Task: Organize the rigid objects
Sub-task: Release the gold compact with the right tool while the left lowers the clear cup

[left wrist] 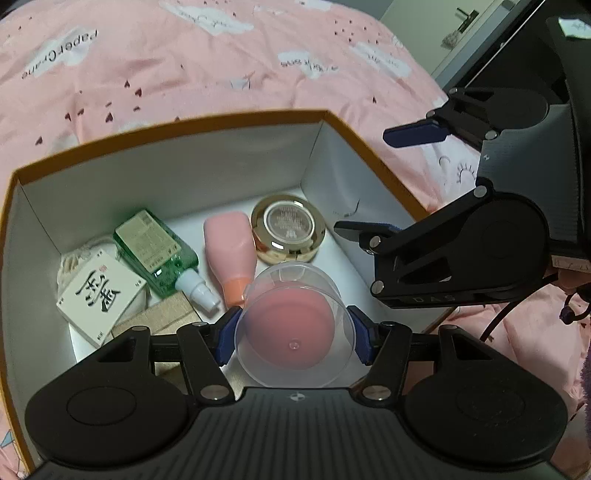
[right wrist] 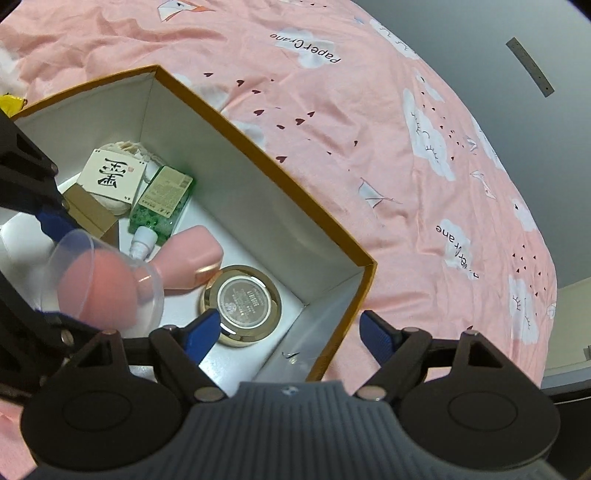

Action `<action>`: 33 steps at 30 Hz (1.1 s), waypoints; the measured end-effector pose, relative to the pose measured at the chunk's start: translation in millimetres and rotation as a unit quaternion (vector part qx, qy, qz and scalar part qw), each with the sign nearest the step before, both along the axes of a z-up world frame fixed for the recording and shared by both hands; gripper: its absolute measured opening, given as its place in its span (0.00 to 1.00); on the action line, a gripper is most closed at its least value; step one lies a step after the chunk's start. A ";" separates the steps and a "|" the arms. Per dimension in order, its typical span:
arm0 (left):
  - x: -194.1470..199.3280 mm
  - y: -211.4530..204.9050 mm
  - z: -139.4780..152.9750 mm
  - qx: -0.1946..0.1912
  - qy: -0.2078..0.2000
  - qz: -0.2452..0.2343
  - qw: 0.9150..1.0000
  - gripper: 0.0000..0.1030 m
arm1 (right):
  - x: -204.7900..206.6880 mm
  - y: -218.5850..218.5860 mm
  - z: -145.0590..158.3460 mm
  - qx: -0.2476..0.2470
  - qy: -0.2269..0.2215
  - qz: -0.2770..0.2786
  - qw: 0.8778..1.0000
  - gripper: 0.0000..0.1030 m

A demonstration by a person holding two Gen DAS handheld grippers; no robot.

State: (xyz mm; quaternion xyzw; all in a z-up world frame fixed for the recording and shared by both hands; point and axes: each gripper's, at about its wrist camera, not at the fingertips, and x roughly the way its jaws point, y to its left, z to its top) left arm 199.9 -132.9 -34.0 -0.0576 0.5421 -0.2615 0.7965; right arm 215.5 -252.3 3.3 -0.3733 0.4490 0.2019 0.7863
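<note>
Several items already lie in the box (left wrist: 343, 155), from the card pack (left wrist: 98, 295) and green bottle (left wrist: 155, 251) on the left across to the gold compact (left wrist: 288, 229). Our left claw (left wrist: 295, 336) pinches the clear cup (left wrist: 291, 332) with its pink sponge above the box floor. We judge the cup light, thin and slippery, best gripped across its rim. Our right claw (right wrist: 284, 332) hangs spread, empty, straddling the box's corner.

A pink cotton bedsheet (right wrist: 332, 122) printed with white clouds, dark hearts and the words "PaperCrane" covers the bed. Beyond its far edge lies a grey floor (right wrist: 480, 33) with a thin grey strip (right wrist: 530, 66) on it. A pale door with a dark handle (left wrist: 466, 16) stands further back.
</note>
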 end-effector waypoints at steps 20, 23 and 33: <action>-3.8 4.0 4.4 0.003 -0.012 0.016 1.000 0.81 | -3.2 1.8 -8.2 -0.002 0.012 -0.004 1.000 0.79; -6.6 6.2 8.5 0.003 -0.021 0.021 1.000 0.84 | -2.9 1.0 -7.3 -0.003 0.009 -0.007 1.000 0.79; -12.0 17.4 15.8 -0.021 -0.035 0.041 0.998 0.87 | -0.8 -1.8 0.5 0.007 0.000 -0.024 1.000 0.80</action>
